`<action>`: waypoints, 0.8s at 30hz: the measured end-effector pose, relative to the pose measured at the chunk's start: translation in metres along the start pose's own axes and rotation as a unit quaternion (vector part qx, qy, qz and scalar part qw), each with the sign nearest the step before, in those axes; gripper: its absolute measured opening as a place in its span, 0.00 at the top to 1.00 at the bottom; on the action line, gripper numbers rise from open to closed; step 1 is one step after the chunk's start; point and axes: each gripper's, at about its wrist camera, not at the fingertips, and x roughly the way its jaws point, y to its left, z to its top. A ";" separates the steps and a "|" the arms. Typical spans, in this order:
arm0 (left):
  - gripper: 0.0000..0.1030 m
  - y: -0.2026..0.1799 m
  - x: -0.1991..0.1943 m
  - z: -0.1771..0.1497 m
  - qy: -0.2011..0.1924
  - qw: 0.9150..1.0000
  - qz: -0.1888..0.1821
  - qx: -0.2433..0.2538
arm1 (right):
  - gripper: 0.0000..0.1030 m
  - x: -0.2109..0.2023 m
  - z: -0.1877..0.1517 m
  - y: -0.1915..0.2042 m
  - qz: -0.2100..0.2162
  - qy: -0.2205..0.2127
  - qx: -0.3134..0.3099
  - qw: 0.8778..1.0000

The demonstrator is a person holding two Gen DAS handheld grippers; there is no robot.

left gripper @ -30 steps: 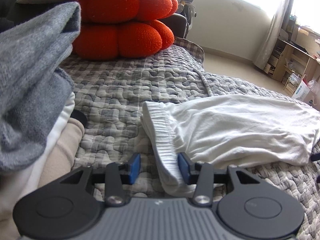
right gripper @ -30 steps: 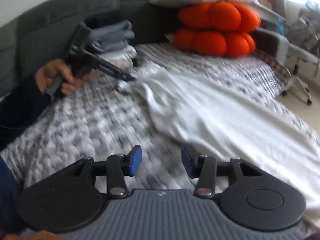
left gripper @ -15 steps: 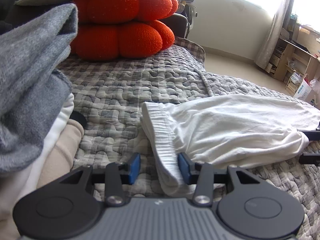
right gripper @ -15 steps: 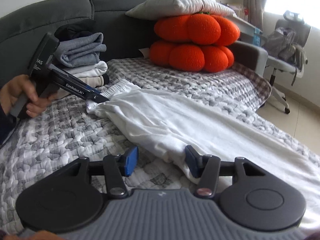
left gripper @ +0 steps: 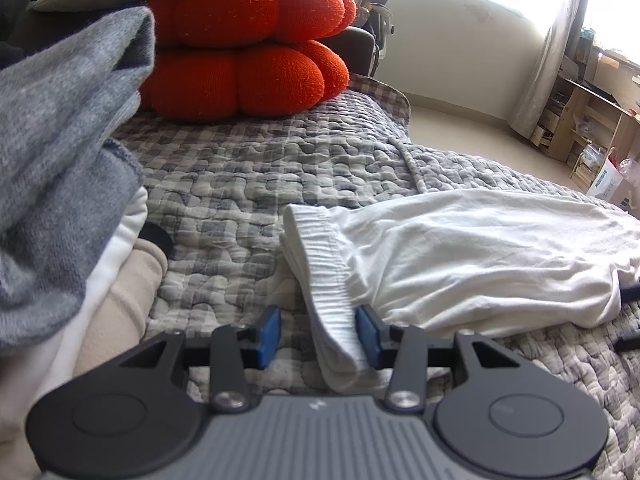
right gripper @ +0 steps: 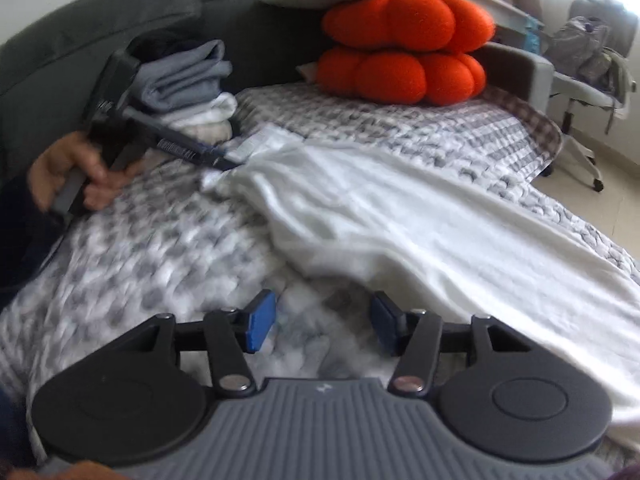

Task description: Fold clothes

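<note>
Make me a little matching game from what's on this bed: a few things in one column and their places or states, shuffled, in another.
Things:
1. white garment
2. orange cushions
3. grey folded clothes
4. right hand-held gripper

Places or states:
A. stacked in two layers under a pillow
B. jaws apart over the quilt, nothing between them
C. spread flat, waistband between the left hand-held gripper's fingers
D. on top of a pile by the headboard

Pairs: 1-C, 2-A, 3-D, 4-B
</note>
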 end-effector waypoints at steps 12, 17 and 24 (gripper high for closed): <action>0.57 0.001 0.000 0.000 0.000 1.000 -0.001 -0.003 | 0.40 0.024 0.022 0.010 -0.049 -0.048 -0.070 0.995; 0.57 0.000 0.000 0.000 0.000 1.000 -0.001 -0.002 | 0.36 0.028 0.024 0.000 -0.018 -0.033 -0.043 0.998; 0.57 0.001 0.001 0.000 0.000 1.000 -0.003 -0.003 | 0.38 0.008 0.022 -0.003 0.043 -0.015 -0.030 0.999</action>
